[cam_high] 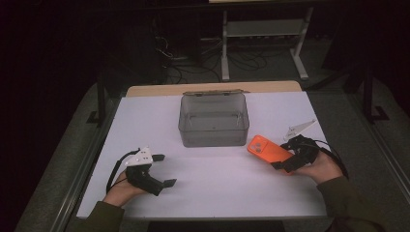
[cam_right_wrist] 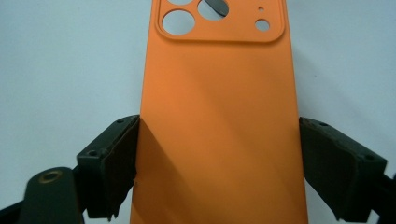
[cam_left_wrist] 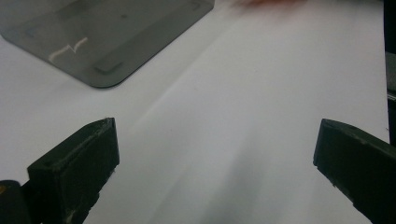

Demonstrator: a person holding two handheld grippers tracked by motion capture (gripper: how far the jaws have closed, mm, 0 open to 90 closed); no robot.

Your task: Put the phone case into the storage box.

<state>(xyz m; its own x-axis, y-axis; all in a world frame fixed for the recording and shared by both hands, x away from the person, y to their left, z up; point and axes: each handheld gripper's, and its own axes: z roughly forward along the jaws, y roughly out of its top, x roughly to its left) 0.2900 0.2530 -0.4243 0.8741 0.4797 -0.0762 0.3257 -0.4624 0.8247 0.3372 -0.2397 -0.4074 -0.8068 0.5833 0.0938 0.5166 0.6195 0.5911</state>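
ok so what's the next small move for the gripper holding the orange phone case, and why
Probably carry it toward the open, empty smoky clear plastic box. The right gripper is already clamped across the orange phone case, just right of the box, while the left gripper sits open.

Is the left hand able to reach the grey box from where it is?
Probably yes. The left gripper has its fingers open with nothing between them, and bare white table lies between it and the grey box. The orange phone case sits off to the other side.
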